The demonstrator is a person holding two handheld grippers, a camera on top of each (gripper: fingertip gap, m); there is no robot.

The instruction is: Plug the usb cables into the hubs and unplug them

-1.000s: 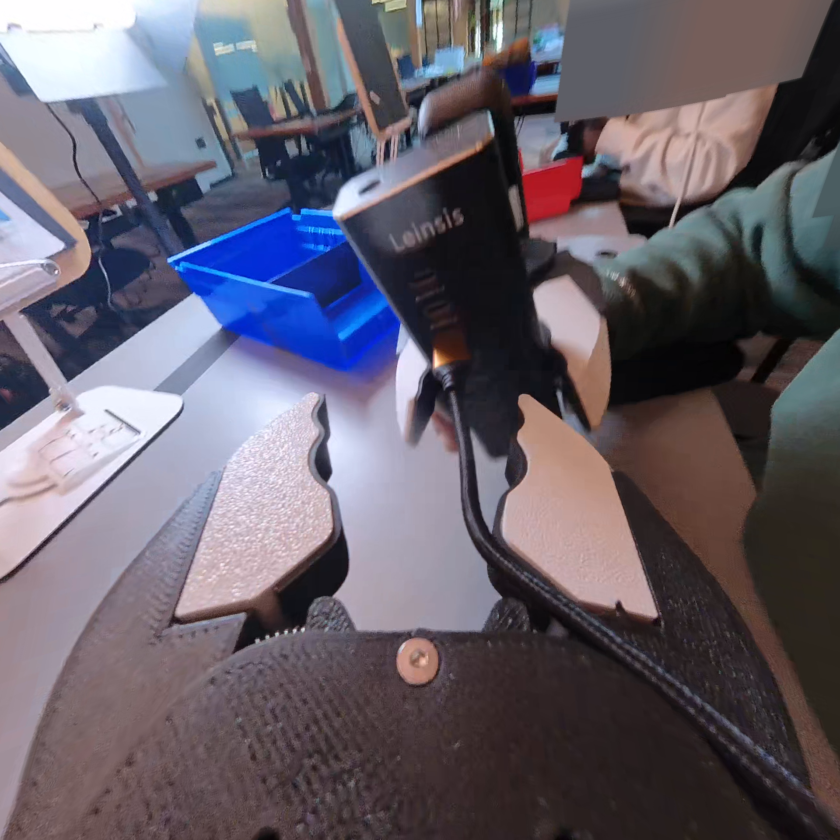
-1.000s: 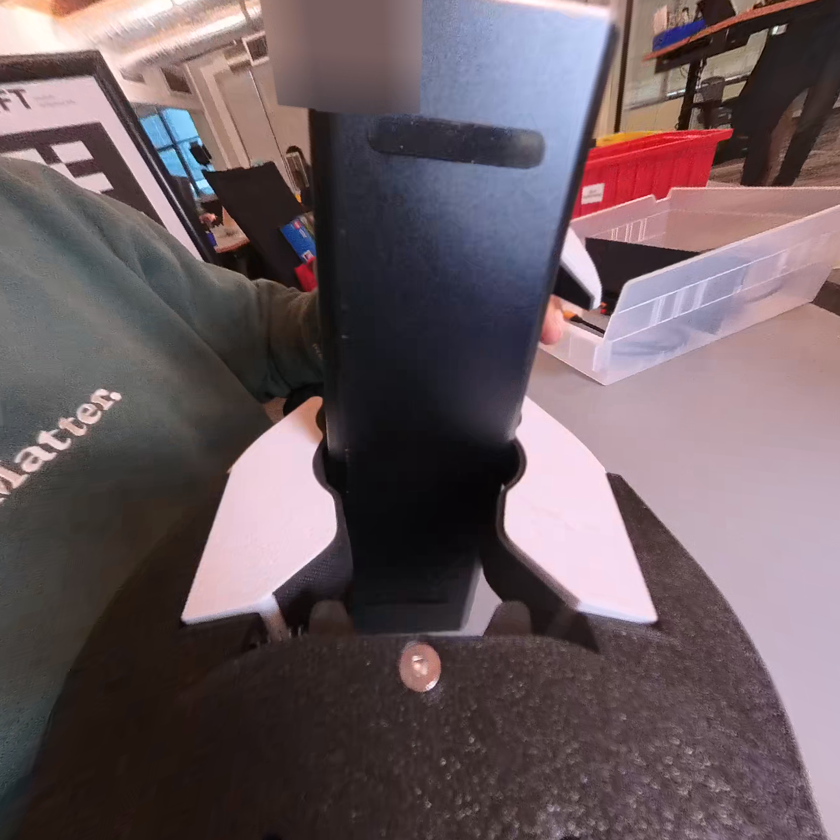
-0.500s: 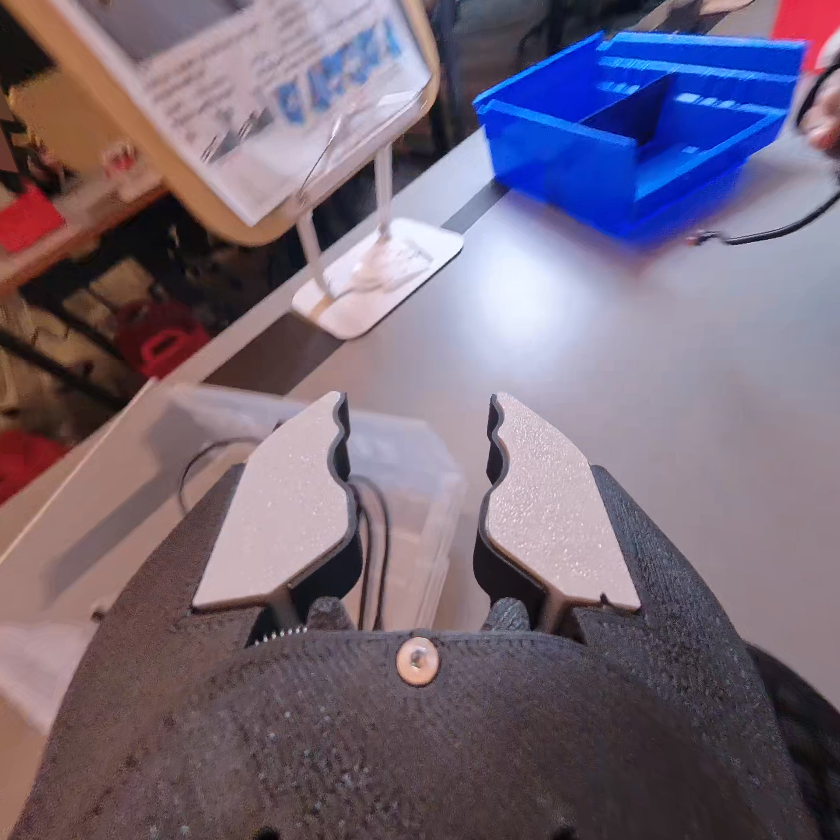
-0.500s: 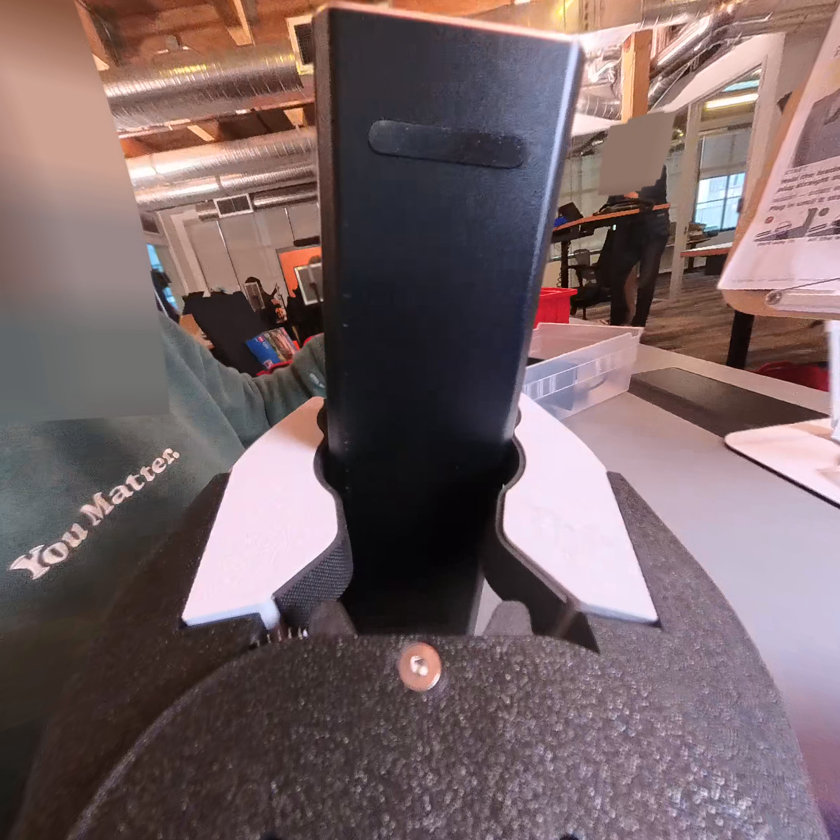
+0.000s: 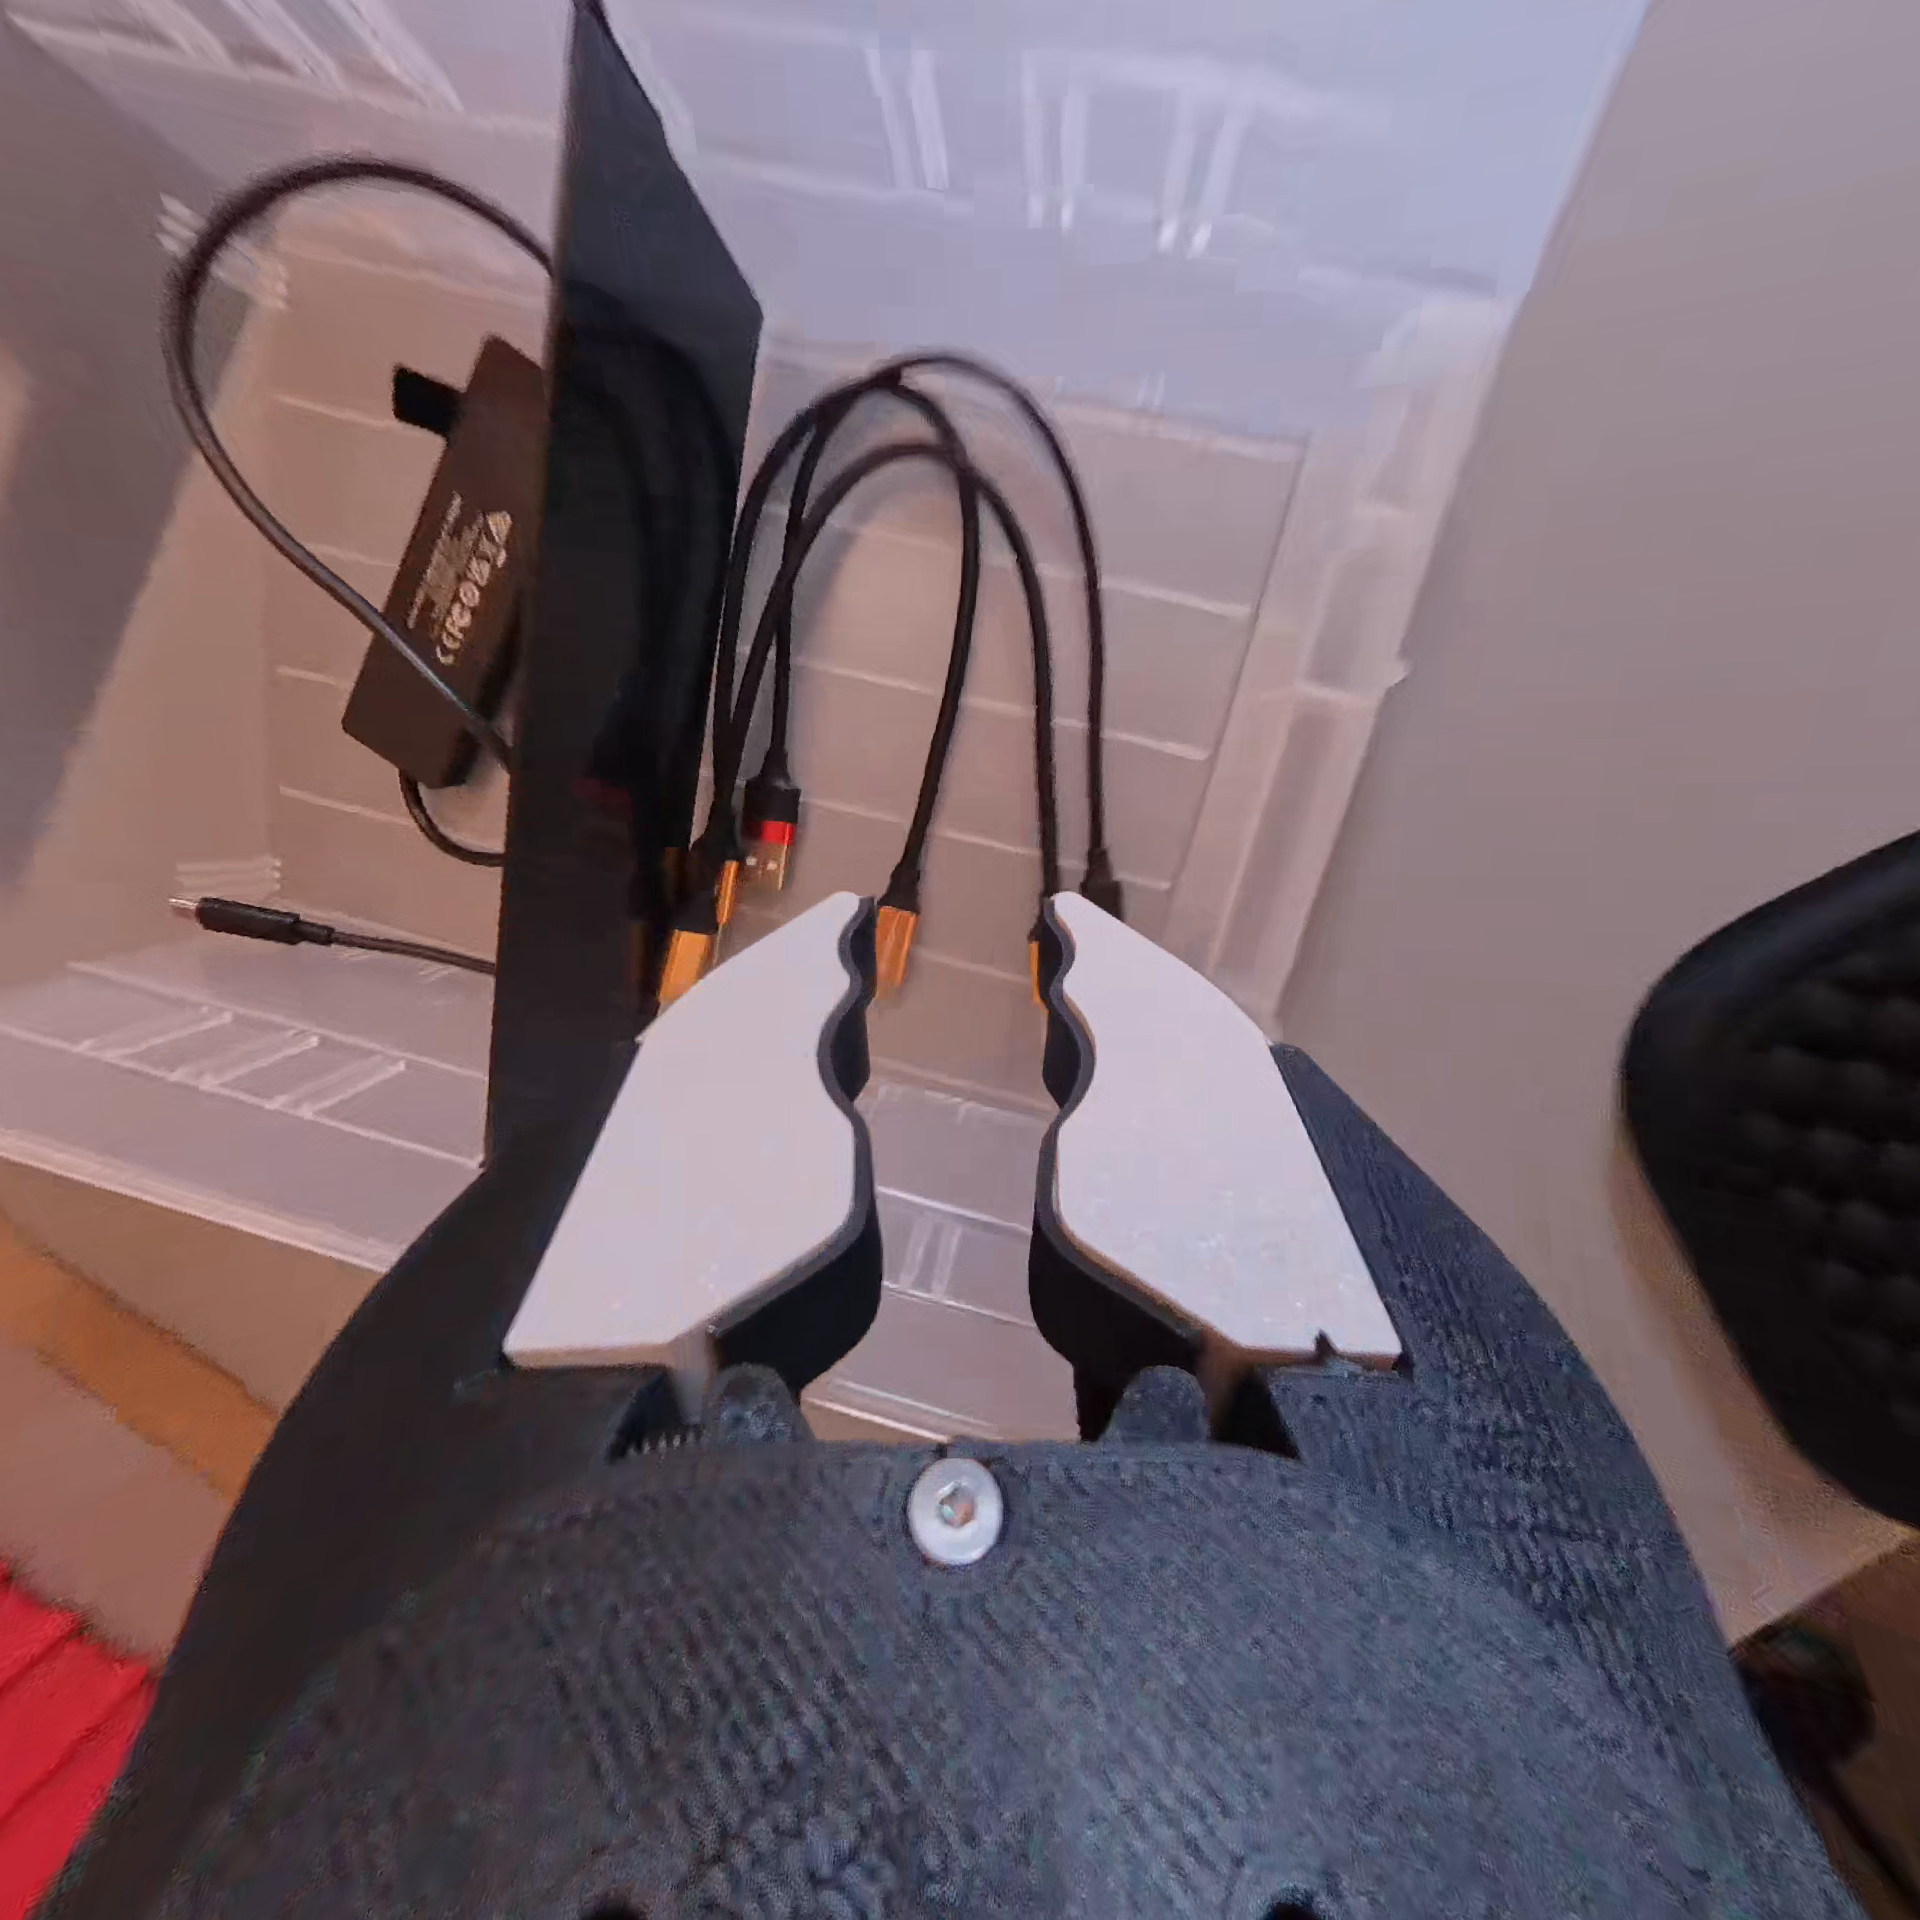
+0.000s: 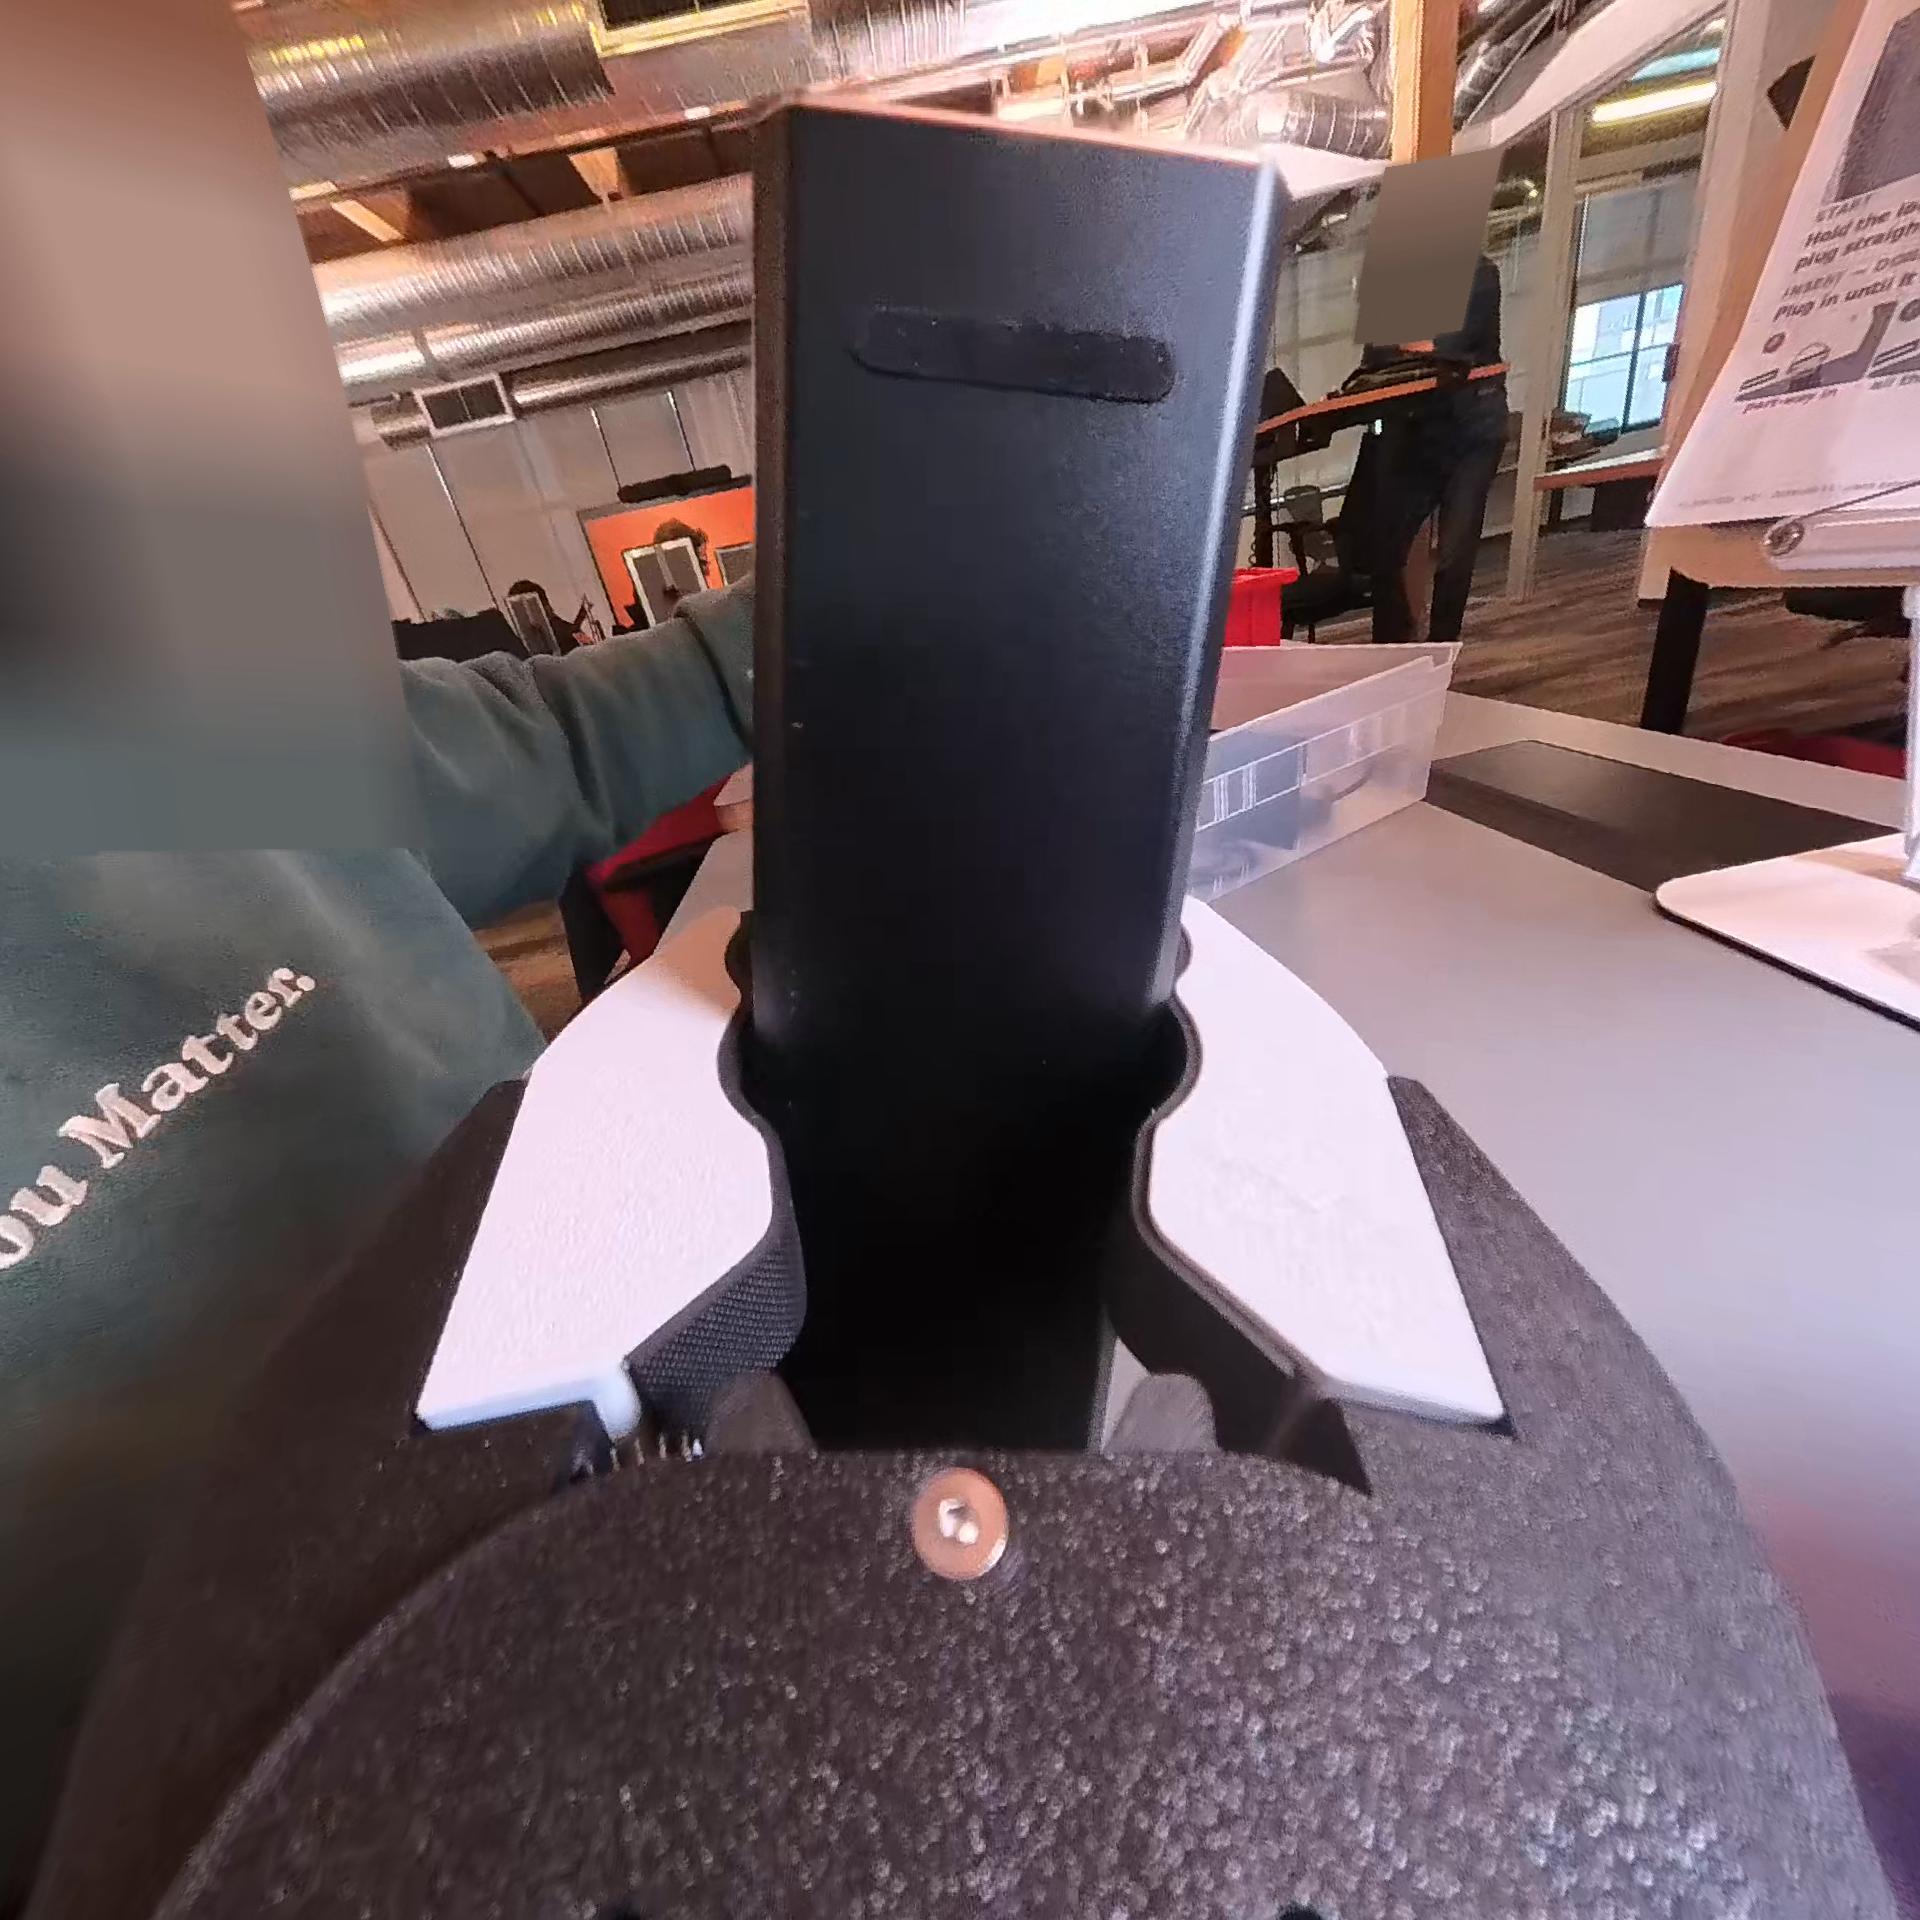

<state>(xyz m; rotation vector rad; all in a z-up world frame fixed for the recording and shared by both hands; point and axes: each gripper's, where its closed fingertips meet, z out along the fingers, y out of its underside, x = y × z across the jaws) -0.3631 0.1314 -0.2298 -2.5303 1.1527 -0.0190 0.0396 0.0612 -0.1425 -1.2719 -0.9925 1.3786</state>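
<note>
On my left wrist camera, the left gripper (image 5: pixel 951 920) points down into a clear plastic bin (image 5: pixel 1351 582), its jaws apart with nothing between them. Just past the fingertips (image 5: pixel 821 935) lie the USB cables (image 5: pixel 977 582), black loops ending in orange-gold plugs, one with a red collar (image 5: pixel 771 821). One plug sits right by the tip of the near finger and another by the tip of the far one; I cannot tell whether either touches. A black divider (image 5: pixel 623 499) stands upright in the bin, and beyond it, in the next compartment, a flat black hub (image 5: pixel 447 582) lies with its own thin cable looped around it. The hub's face carries pale printed markings, blurred here. A black mesh chair back (image 5: pixel 1797 1174) shows at the right edge.

On my right wrist camera, the right gripper (image 6: pixel 961 1049) is clamped on a tall black hub box (image 6: pixel 997 623), held upright between both white pads (image 6: pixel 623 1195); a dark slot-shaped strip crosses its upper face. My green sleeve (image 6: pixel 208 1039) bears pale lettering. A sheet with printed instructions stands on a holder (image 6: pixel 1787 312) on the grey table (image 6: pixel 1507 1039), with the clear bin (image 6: pixel 1340 748) behind the box.
</note>
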